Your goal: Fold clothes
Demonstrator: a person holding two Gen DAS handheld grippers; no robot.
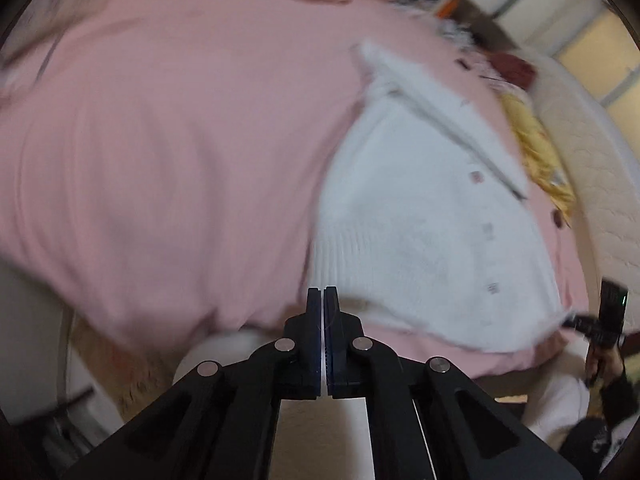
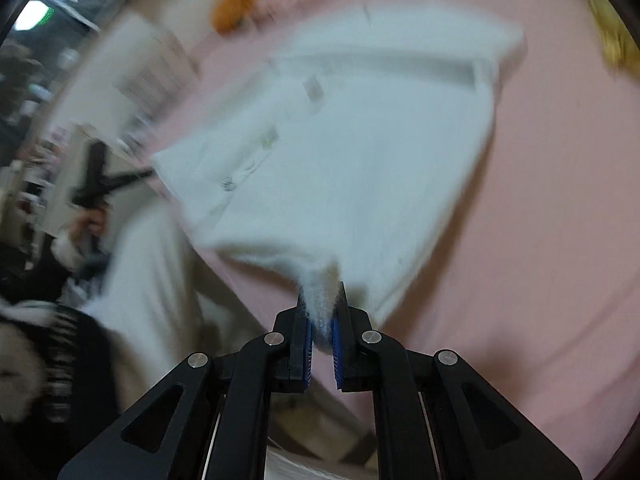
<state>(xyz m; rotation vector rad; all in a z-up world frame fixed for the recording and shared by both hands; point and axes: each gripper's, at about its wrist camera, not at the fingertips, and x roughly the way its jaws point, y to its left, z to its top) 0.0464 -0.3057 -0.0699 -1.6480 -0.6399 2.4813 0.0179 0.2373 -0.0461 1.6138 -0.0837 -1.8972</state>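
White fuzzy cardigan (image 1: 432,240) lies on pink bed sheet (image 1: 180,152), near the bed's front edge, button placket visible. Right gripper (image 2: 322,300) pinches a bunched corner of the cardigan hem between its blue pads; jaws nearly closed on fabric. Left gripper (image 1: 323,296) fully closed, pads pressed together, nothing held, just off the cardigan's ribbed hem. Yellow item (image 1: 536,148) beside cardigan. Both views motion-blurred.

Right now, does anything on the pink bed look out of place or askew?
The white fuzzy buttoned cardigan lies skewed on the pink sheet, its hem corner bunched in the right gripper.
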